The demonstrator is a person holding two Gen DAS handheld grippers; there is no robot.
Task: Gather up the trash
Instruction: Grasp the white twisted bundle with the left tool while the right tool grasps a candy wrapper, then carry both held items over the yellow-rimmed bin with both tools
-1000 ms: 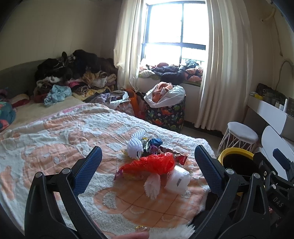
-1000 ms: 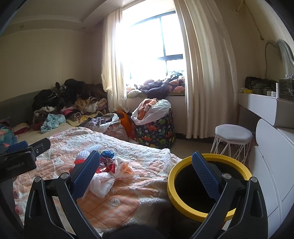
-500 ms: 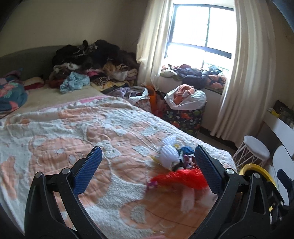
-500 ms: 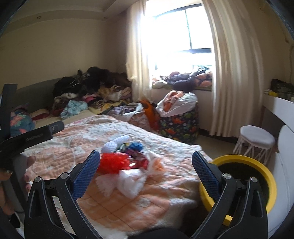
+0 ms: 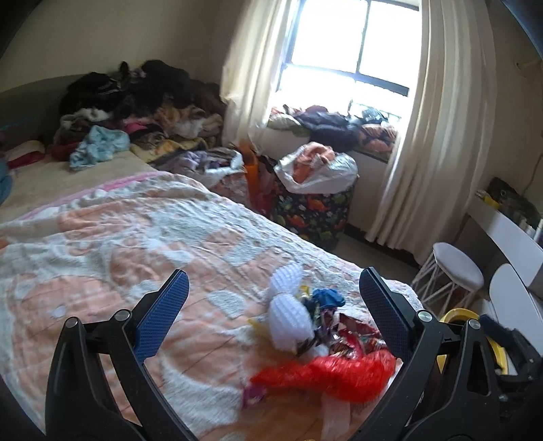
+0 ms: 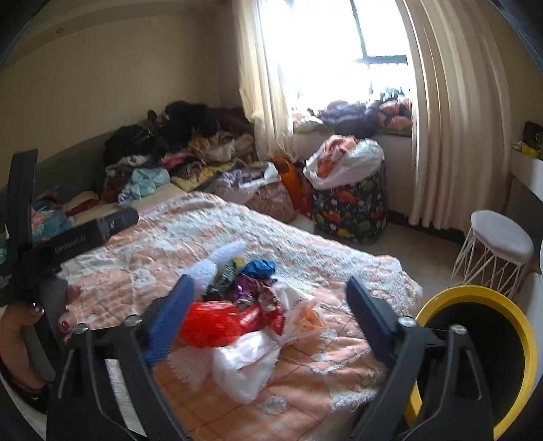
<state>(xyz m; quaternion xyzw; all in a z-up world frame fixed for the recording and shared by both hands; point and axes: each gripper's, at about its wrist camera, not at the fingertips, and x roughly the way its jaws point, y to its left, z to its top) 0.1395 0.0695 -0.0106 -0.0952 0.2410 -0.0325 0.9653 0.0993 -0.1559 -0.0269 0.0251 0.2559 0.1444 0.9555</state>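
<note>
Both views swung left; right gripper [image 6: 266, 298] jaws narrowing, empty, over blurred trash pile [image 6: 244, 305]; left gripper [image 5: 271, 305] wide, empty.

A bed [image 5: 101, 237] under an orange-and-white quilt filled the room from 9 o'clock to the centre. Heaped clothes [image 5: 142, 101] lay against the cream wall [image 5: 118, 30] at 11 o'clock. At 1 o'clock a dark-framed window [image 5: 359, 44] glared bright between pale curtains [image 5: 444, 129], its sill piled with more garments. Below it stood a dinosaur-print hamper [image 6: 349, 210], overstuffed. A white stool [image 6: 499, 244] sat on the pale floor [image 6: 424, 251] at 3 o'clock, beside a white desk [image 5: 509, 237].
</note>
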